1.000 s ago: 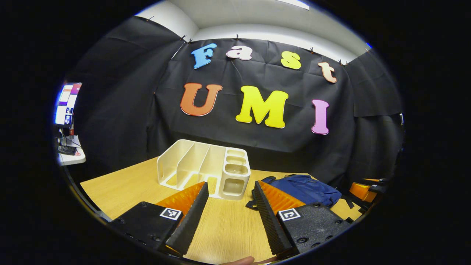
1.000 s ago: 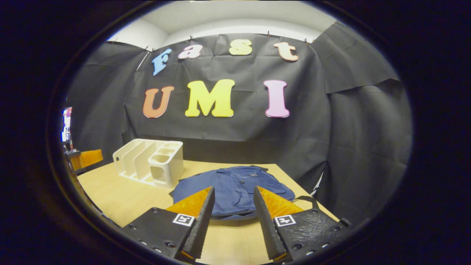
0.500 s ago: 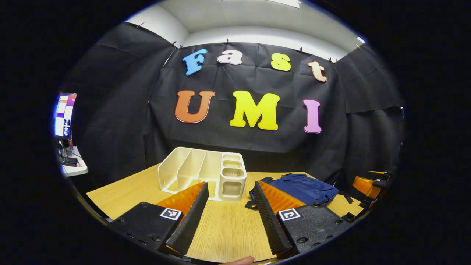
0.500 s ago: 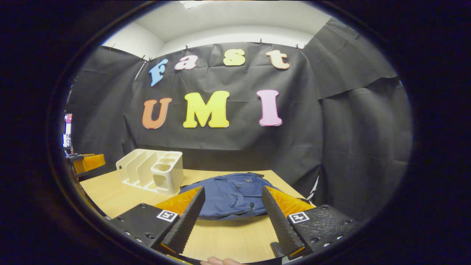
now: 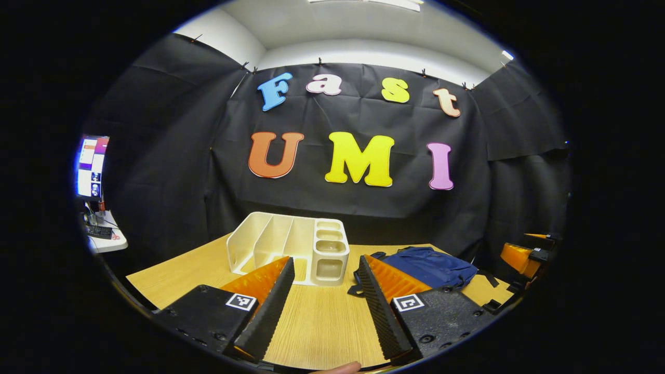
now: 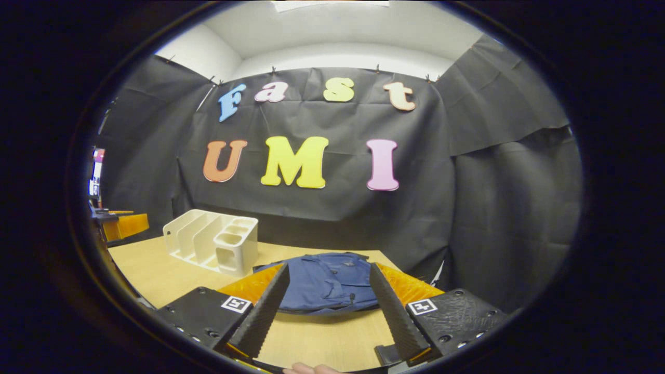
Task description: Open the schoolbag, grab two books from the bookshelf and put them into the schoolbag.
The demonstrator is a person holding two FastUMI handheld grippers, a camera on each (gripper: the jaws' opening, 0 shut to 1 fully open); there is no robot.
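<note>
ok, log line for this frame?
left gripper: open, over table | right gripper: open, facing bag | bag: flat | shelf: no books seen

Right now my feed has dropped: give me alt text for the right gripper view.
The right gripper hangs open over a light wooden table, its fingers framing a flat dark blue fabric schoolbag lying closed just ahead. A white plastic desktop bookshelf with empty slots stands to the bag's left.

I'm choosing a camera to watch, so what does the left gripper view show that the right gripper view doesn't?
Left gripper view: a white side desk at the far left, and the right gripper at the far right. Right gripper view: the left gripper at the far left, and front pockets on the schoolbag. Both: the white bookshelf, the schoolbag and the wooden table.
</note>
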